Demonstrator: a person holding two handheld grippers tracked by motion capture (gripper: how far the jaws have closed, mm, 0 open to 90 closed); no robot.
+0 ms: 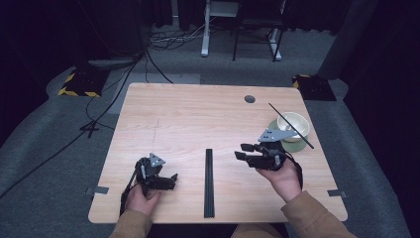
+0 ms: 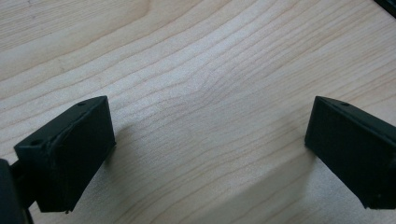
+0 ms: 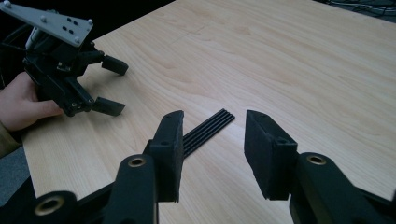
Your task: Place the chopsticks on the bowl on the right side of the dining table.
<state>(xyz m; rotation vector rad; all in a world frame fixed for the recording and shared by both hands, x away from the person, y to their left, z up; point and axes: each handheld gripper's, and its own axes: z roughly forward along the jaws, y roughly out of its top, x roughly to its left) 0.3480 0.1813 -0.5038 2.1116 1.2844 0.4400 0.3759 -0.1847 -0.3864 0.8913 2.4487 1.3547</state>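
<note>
A flat bundle of black sticks (image 1: 209, 183) lies lengthwise at the middle of the wooden table (image 1: 198, 114), near the front edge. My left gripper (image 1: 172, 181) rests low on the table to the left of the bundle and points toward it. In the left gripper view it (image 2: 205, 144) stands wide open over bare wood. My right gripper (image 1: 241, 151) hovers to the right of the bundle's far end, pointing left. It (image 3: 214, 116) is open with nothing between its fingers, and the sticks' far end (image 3: 210, 127) shows beyond the gap. The left gripper (image 3: 116, 86) appears farther off there, open.
At the back right a cream bowl (image 1: 293, 123) sits on a green saucer (image 1: 289, 145), with a single black stick (image 1: 277, 112) laid across the rim. A round cable hole (image 1: 249, 98) lies near the far edge. Cables and desk legs are on the floor beyond.
</note>
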